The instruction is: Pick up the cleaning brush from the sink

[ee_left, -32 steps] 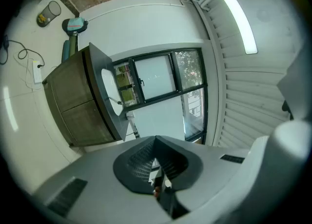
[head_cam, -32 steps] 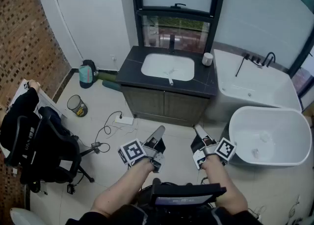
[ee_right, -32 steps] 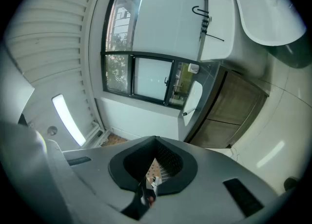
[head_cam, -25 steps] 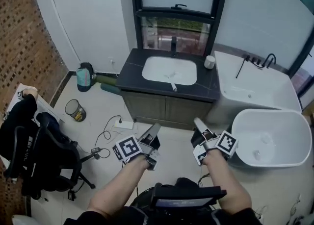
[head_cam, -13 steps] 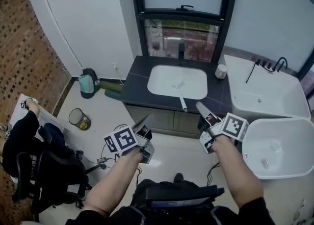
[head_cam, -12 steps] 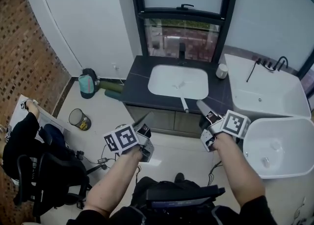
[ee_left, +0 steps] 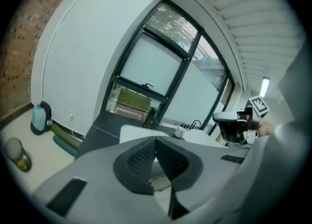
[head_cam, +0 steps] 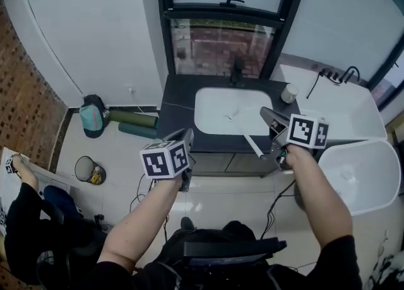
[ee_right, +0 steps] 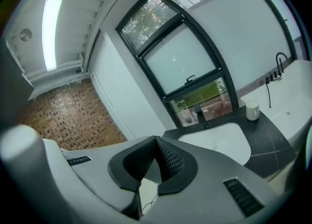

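Step in hand: the approach. Nothing is grasped yet.

Left gripper point(ee_left: 156, 141): jaws clenched together and empty, hanging short of the sink's point(head_cam: 202, 108) front-left corner.

Cleaning brush point(head_cam: 250, 142): it lies at the sink's front-right. The head seems to sit in the basin, and the white handle sticks out across the front edge of the dark counter point(head_cam: 177, 102).

Right gripper point(head_cam: 267, 115): jaws pressed shut and empty, over the sink's right rim, just beside the handle.

Next move, as I judge it: you open the right jaws, bring them down across the handle, then close.

Surroundings:
- Left of the sink, on the floor: a bin point(head_cam: 88, 170) and green rolls point(head_cam: 129, 118).
- Behind the sink: the faucet point(head_cam: 237, 71).
- Right of the sink: a cup point(head_cam: 290, 93), with the bathtub point(head_cam: 379, 175) farther right.

Nothing blocks the handle. The counter edge under it may leave little room for the lower jaw.
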Demonstrator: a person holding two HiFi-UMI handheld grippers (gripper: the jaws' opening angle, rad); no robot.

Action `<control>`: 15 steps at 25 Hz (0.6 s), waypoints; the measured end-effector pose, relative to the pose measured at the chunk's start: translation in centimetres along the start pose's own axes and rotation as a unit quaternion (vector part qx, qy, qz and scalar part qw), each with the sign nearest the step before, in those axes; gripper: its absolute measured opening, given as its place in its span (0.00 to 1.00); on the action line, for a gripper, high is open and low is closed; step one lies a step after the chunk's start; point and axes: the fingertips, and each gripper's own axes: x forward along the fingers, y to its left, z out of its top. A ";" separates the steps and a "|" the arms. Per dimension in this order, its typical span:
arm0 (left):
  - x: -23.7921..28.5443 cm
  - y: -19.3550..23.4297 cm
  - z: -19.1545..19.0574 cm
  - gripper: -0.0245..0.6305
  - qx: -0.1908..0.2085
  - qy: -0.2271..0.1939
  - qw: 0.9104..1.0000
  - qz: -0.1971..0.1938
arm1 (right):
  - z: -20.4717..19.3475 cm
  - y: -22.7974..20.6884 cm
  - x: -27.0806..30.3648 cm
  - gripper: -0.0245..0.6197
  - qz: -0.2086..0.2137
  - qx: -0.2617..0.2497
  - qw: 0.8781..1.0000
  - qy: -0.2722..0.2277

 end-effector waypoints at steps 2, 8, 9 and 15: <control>1.3 3.6 1.9 0.04 0.051 0.005 0.999 0.019 | 0.2 -0.2 3.9 0.04 -0.024 -0.014 0.999 0.017; 6.1 8.7 5.2 0.10 0.127 0.002 0.991 0.039 | -1.7 -3.2 13.3 0.07 -0.075 -0.068 0.988 0.114; 7.1 9.2 5.6 0.10 0.125 0.000 0.991 0.042 | -2.1 -3.8 14.6 0.20 -0.077 -0.080 0.985 0.130; 12.6 11.8 7.2 0.10 0.127 -0.019 0.991 0.042 | -3.9 -10.7 21.3 0.20 -0.123 -0.074 0.970 0.195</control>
